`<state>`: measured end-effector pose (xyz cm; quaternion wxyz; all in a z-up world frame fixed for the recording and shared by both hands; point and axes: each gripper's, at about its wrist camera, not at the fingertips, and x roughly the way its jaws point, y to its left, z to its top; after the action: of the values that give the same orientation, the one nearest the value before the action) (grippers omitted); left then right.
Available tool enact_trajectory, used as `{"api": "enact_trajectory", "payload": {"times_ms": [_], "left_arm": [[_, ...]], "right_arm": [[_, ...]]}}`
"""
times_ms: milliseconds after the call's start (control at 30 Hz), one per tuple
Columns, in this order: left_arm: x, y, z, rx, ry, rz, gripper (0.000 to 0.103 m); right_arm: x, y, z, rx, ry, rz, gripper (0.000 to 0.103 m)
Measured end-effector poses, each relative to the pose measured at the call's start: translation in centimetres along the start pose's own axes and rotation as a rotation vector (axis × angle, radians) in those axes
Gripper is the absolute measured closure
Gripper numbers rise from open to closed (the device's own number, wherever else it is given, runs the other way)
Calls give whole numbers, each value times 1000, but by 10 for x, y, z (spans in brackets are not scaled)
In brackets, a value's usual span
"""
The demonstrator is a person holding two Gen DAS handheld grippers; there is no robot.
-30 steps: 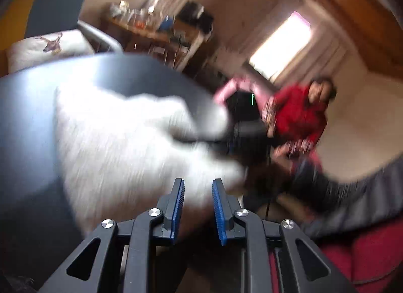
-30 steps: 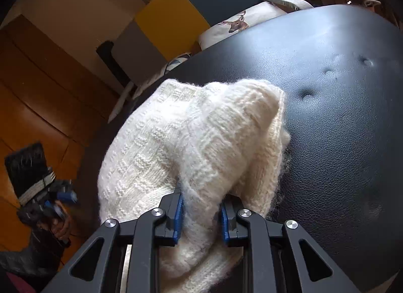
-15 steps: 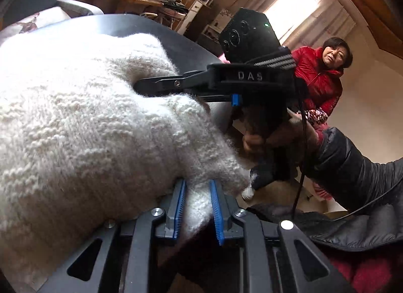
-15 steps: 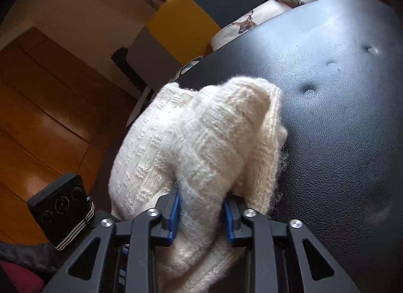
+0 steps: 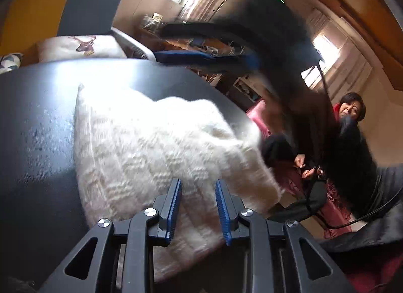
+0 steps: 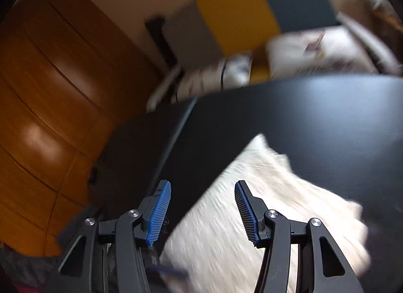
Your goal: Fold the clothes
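A cream knitted sweater (image 5: 141,147) lies bunched and folded over on the black padded table (image 5: 37,129). My left gripper (image 5: 199,184) is at its near edge, and knit fabric runs between the two nearly closed blue pads. The right gripper hangs blurred above the sweater's far side, its blue pad (image 5: 201,59) clear of the wool. In the right wrist view the right gripper (image 6: 201,187) stands wide open and empty. There the sweater (image 6: 252,212) lies below and to the right of it on the table (image 6: 314,121).
A yellow and blue chair (image 5: 63,8) with a deer cushion (image 5: 80,44) stands behind the table. A person in red (image 5: 350,111) sits to the right, past the table's edge. Wooden panels (image 6: 50,91) lie left of the table. A black cable (image 5: 325,106) hangs at the right.
My right gripper has let go of the sweater, opened wide and lifted away. The sweater now rests lower and flatter on the table. The left gripper's pads keep the same gap on the knit.
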<state>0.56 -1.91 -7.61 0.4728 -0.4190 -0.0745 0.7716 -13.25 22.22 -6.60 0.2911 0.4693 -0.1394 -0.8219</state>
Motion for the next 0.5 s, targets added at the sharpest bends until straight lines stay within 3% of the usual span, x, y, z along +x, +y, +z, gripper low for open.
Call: {"api": "enact_trajectory", "payload": {"times_ms": [100,167,333,500], "left_arm": [[31,-9,-20,9,54,24,76],[38,-13,-29,30,52,57,76],[42,-14,-31,15,24,63,77],[37,-17,-29,-12,10,66,76]], "right_arm": [[73,1,24,34,171,-58,49],[119,-13,22,52,278,-142,51],[135,-5,13,-79,217,-206,52],[126,-14,9,-37,172,-133,52]]}}
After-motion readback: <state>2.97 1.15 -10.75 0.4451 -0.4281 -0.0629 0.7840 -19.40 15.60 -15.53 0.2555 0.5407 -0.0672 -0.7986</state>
